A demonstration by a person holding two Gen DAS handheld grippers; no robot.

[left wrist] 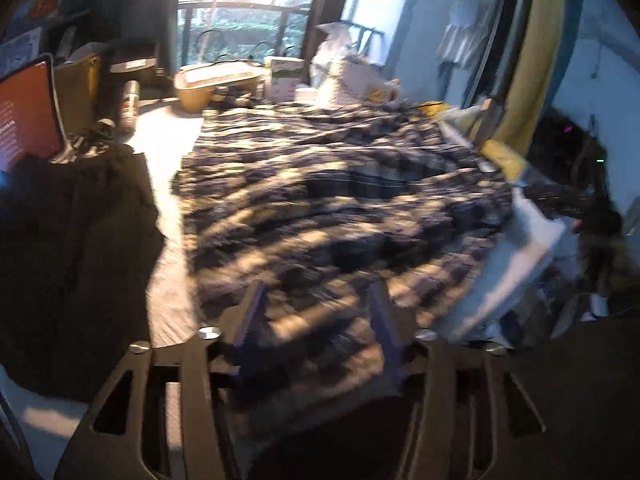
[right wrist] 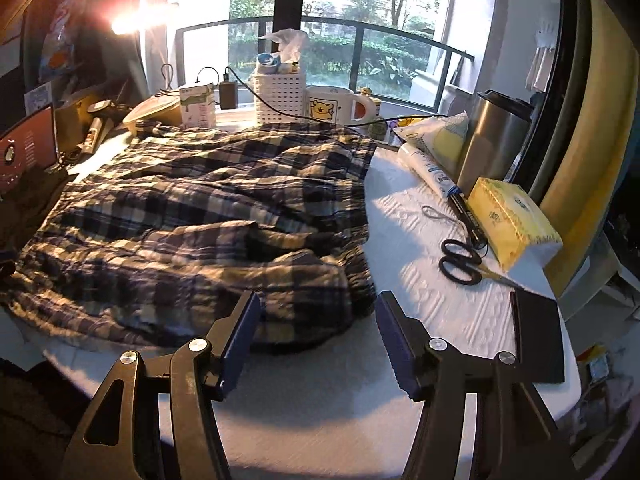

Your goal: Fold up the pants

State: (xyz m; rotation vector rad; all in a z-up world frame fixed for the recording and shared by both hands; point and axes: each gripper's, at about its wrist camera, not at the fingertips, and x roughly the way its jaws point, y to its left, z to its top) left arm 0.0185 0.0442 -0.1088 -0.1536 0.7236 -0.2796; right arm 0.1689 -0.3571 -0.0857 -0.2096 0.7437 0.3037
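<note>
Right wrist: plaid pants (right wrist: 200,216) cover white table (right wrist: 420,220) beside window (right wrist: 360,20).

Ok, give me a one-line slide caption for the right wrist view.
Open right gripper poised at the near edge of rumpled plaid pants on the white table, scissors alongside.

Pants (right wrist: 200,216) on table (right wrist: 432,320) ahead-left of right gripper (right wrist: 316,336); scissors (right wrist: 462,258) and tissue pack (right wrist: 512,220) ahead-right; mug (right wrist: 336,104) and basket (right wrist: 280,94) behind pants, by window
</note>
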